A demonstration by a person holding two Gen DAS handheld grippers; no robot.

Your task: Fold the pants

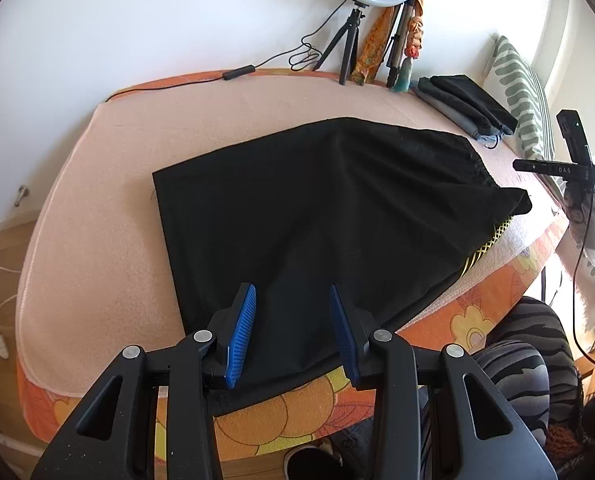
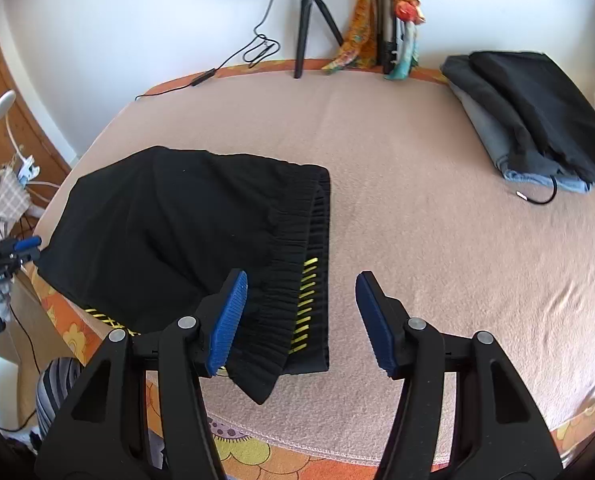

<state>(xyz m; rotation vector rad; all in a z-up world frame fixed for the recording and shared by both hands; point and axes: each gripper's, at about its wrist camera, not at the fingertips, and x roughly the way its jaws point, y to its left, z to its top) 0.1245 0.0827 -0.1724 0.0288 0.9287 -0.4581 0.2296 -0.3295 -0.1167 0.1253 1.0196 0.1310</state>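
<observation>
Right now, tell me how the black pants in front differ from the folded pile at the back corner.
The black pants lie as one spread garment showing a gathered waistband with yellow stripes; the folded pile stacks several layers, black over grey and blue. The pants overhang the near edge; the pile sits fully on the pink blanket. Both lie ungripped.

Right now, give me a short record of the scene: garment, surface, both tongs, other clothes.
garment: black pants, folded, lying flat, yellow-striped waistband showing
surface: pink blanket over an orange flowered cover
left tongs: open, above the pants' near edge, nothing gripped
right tongs: open, over the waistband end, nothing gripped
other clothes: folded stack at the far right
</observation>
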